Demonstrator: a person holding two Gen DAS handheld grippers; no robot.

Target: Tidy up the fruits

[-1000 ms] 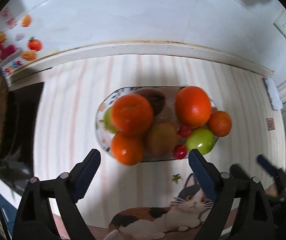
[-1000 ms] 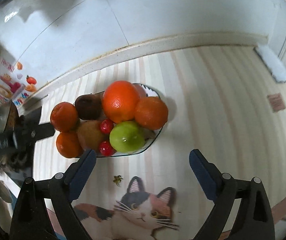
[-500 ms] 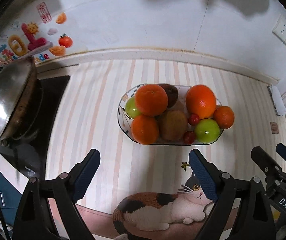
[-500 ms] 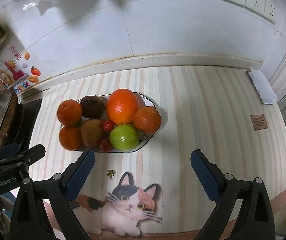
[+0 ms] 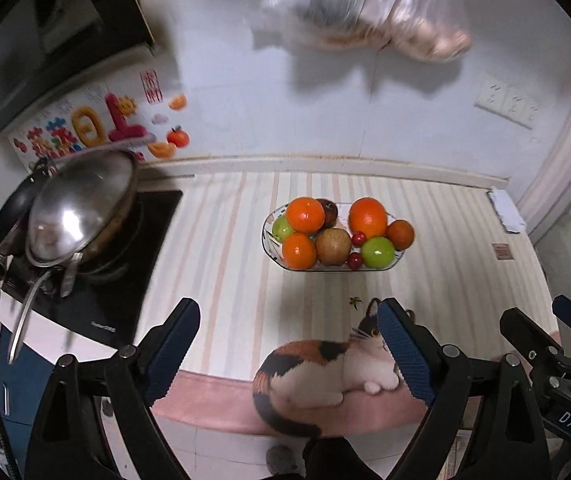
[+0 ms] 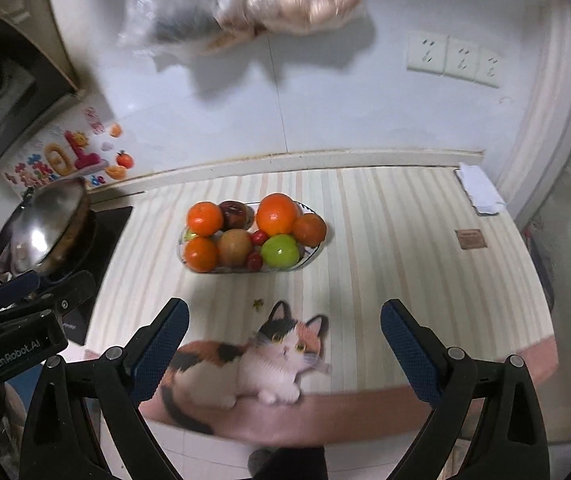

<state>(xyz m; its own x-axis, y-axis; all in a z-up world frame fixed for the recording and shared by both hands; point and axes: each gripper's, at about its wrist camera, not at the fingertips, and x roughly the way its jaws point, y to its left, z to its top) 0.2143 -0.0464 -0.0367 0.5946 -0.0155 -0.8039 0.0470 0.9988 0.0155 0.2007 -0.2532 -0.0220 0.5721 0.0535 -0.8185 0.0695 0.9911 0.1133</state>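
The fruit bowl [image 5: 399, 257] sits mid-counter beyond the cat mat [image 6: 245, 356], well ahead of the left gripper [image 5: 289, 344] and right gripper [image 6: 283, 338], both spread apart and empty; its firm, smooth, probably slippery oranges [image 6: 277, 215] want a hold across the widest part.

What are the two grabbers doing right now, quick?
Left gripper: open, holding nothing.
Right gripper: open, holding nothing.
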